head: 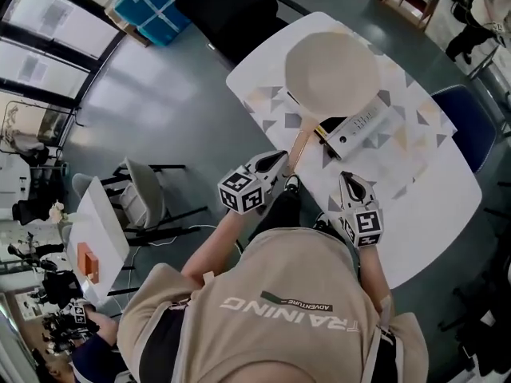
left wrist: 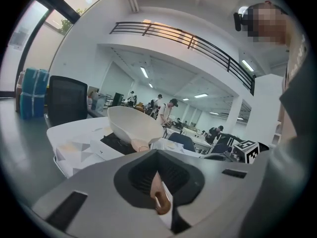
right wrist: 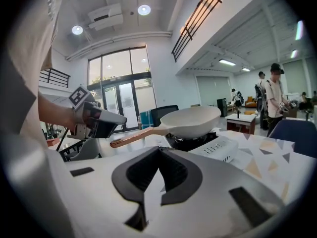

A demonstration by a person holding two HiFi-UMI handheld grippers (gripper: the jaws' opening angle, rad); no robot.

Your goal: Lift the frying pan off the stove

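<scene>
A cream frying pan (head: 331,74) sits on a white portable stove (head: 363,126) on the white table (head: 431,214). Its wooden handle (head: 300,144) points toward me. My left gripper (head: 279,163) is shut, its tips right beside the handle's end and with no grip on it. In the left gripper view the handle's end (left wrist: 159,197) shows just below the closed jaws. My right gripper (head: 349,178) hovers over the table near the stove's front, shut and empty. In the right gripper view the left gripper (right wrist: 121,119) hangs just above the handle (right wrist: 138,138).
A black office chair (head: 231,6) stands behind the table and a blue chair (head: 471,122) at its right side. A grey chair (head: 144,190) is on the floor to my left. Blue boxes (head: 152,2) lie at the back.
</scene>
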